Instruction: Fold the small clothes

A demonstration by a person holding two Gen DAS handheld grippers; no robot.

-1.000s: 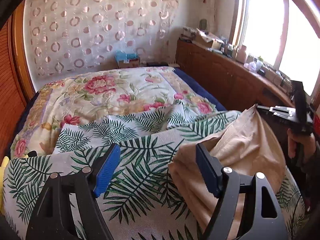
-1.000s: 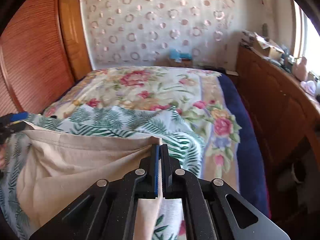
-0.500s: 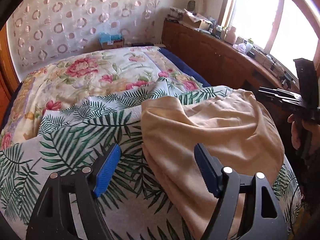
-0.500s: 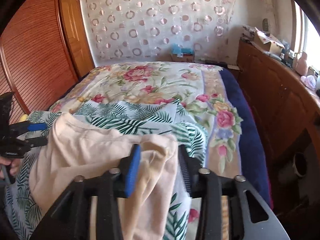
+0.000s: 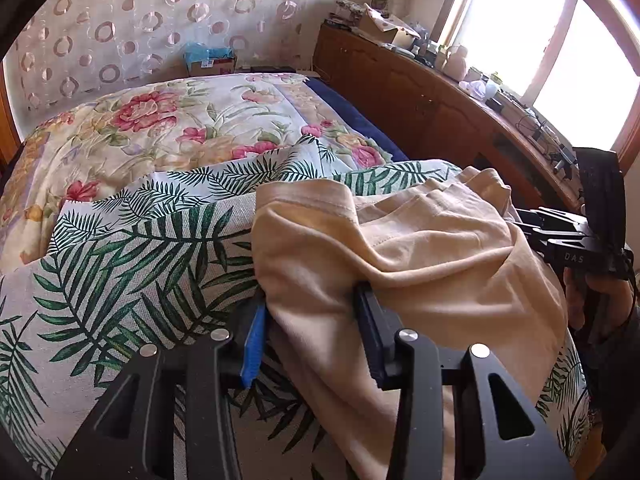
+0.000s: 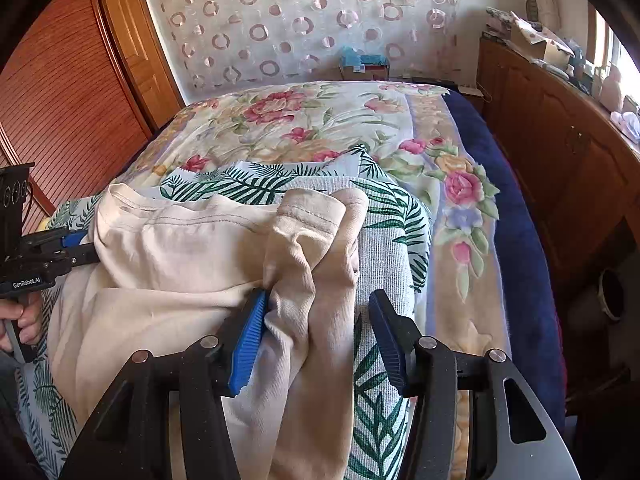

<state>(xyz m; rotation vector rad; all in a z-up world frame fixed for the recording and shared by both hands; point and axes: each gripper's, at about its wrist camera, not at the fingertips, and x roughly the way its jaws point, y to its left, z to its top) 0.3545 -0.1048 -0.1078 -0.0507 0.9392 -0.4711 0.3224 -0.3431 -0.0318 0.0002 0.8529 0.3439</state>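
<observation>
A beige garment (image 5: pixel 420 248) lies crumpled on a palm-leaf cloth (image 5: pixel 140 264) spread over the bed. My left gripper (image 5: pixel 310 312) is at the garment's near left edge. Its jaws are closing, and a thick fold of the fabric sits between them, draped over the right finger. In the right wrist view the same garment (image 6: pixel 180 248) shows its stitched hem. My right gripper (image 6: pixel 318 300) is opening. A hanging fold rests against its left pad, and there is a gap to the right pad. Each gripper also shows in the other's view: the right gripper (image 5: pixel 560 236), the left gripper (image 6: pixel 60 248).
A floral bedspread (image 5: pixel 160 120) covers the bed beyond the palm-leaf cloth (image 6: pixel 384 248). A long wooden cabinet (image 5: pixel 420 100) with clutter on top runs along the right under the window. Wooden wardrobe doors (image 6: pixel 60 100) stand on the left. A hand (image 6: pixel 20 316) holds the left gripper's handle.
The right gripper, shut on the garment's corner a second ago, has opened and let go. The stretched garment has sunk onto the bed. The left gripper came down over its edge and its jaws narrowed.
</observation>
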